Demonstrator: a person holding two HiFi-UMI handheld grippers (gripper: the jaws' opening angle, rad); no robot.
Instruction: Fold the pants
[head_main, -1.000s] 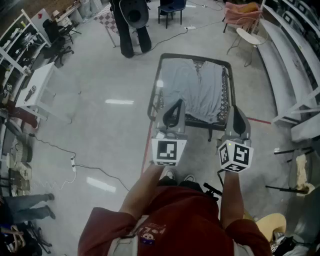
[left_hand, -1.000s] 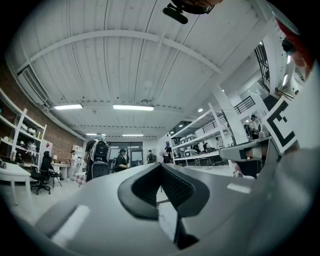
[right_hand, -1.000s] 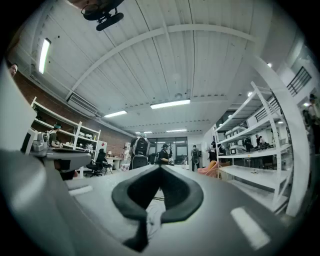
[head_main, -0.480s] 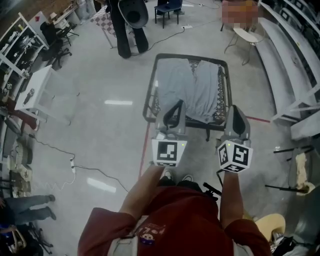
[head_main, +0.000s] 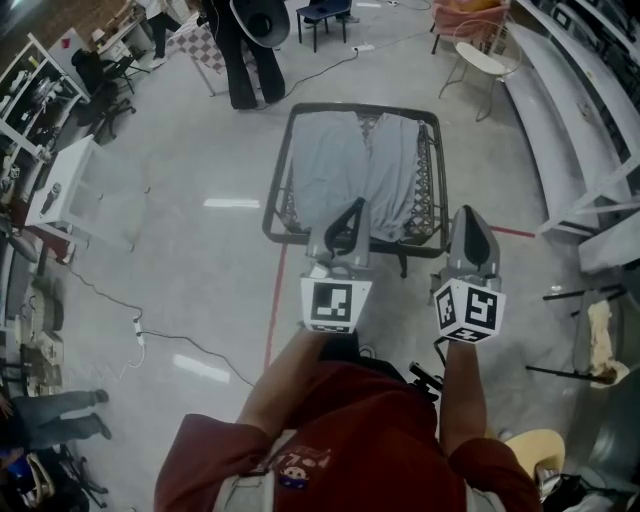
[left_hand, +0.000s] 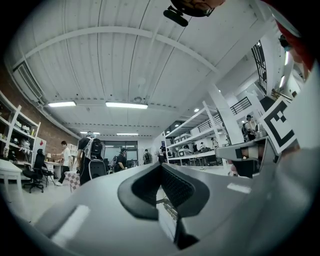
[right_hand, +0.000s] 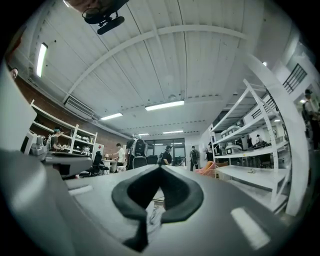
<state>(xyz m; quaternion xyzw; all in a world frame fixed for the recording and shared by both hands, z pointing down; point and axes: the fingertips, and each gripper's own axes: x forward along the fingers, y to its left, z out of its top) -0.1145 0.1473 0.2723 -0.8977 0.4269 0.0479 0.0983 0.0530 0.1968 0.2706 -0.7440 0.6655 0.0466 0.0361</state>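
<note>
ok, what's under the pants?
The pants lie flat on a dark-framed cot; its laced edge shows on the right. The bed and floor beneath the cloth are covered.

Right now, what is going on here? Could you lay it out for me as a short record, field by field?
Work surface: dark metal-framed cot
Garment: light grey pants, spread flat on the cot, unfolded
Left gripper: jaws together, nothing held
Right gripper: jaws together, nothing held
Gripper position: both at the cot's near end, pointing roughly level
Bystander: a person standing beyond the cot's far left corner
Task progress: folding not yet begun
</note>
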